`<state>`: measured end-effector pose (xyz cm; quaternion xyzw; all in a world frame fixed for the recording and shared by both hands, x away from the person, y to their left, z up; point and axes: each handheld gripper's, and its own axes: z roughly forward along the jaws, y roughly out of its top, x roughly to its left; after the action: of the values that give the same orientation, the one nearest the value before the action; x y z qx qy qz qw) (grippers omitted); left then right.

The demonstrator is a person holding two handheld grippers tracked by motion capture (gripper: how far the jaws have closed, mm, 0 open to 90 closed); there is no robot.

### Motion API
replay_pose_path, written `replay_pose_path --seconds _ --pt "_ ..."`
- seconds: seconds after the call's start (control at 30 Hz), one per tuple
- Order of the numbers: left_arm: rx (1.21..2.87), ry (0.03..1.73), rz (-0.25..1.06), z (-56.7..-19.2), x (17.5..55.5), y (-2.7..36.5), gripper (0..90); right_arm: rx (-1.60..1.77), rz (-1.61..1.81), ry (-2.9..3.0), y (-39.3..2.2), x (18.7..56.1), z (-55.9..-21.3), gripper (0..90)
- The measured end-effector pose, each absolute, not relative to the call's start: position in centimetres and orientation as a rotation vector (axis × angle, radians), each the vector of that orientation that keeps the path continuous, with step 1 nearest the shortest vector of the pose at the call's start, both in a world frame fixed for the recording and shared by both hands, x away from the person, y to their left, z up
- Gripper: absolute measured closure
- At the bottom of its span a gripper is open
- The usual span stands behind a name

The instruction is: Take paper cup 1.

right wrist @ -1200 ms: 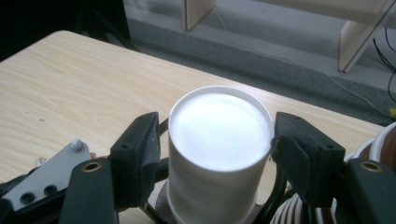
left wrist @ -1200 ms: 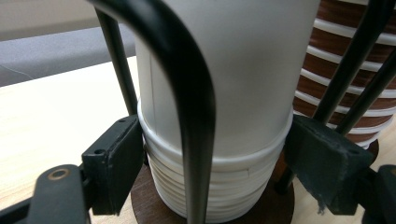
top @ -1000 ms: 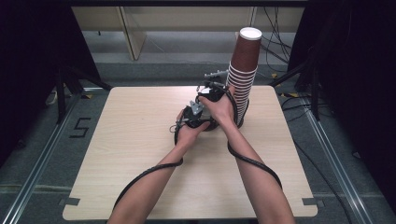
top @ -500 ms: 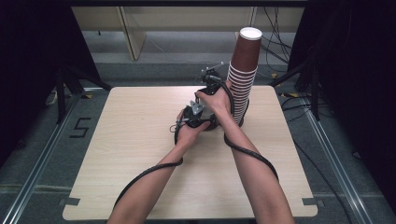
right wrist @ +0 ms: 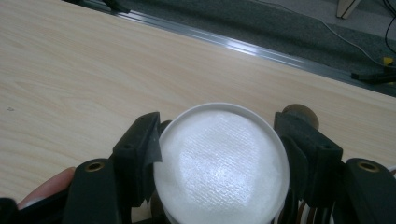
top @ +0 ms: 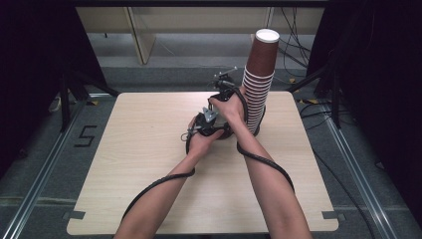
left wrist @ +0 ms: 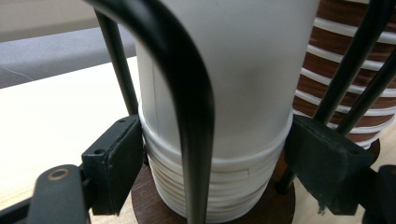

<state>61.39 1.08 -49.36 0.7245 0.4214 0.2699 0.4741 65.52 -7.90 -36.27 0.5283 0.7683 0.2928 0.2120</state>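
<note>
Both grippers meet at a short stack of white paper cups (left wrist: 224, 154) on a round wooden base, near the back of the pale wood-grain worktop (top: 124, 164). The left gripper (left wrist: 210, 163) clamps its black pads on the ribbed rolled rims low on the stack. The right gripper (right wrist: 217, 154) – jaws just closing – grips the top cup (right wrist: 222, 163), its matte textured bottom facing up. Just beside stands a tall tapered stack of brown cups (top: 259, 84) – white-rimmed.
</note>
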Motion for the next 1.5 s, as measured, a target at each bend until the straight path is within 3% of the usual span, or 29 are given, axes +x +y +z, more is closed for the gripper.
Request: replay_pose_path --seconds 1.5 --pt "1.788 1.025 0.646 -49.2 61.6 1.1 19.8 1.335 0.957 2.08 -8.0 63.4 -29.7 36.1"
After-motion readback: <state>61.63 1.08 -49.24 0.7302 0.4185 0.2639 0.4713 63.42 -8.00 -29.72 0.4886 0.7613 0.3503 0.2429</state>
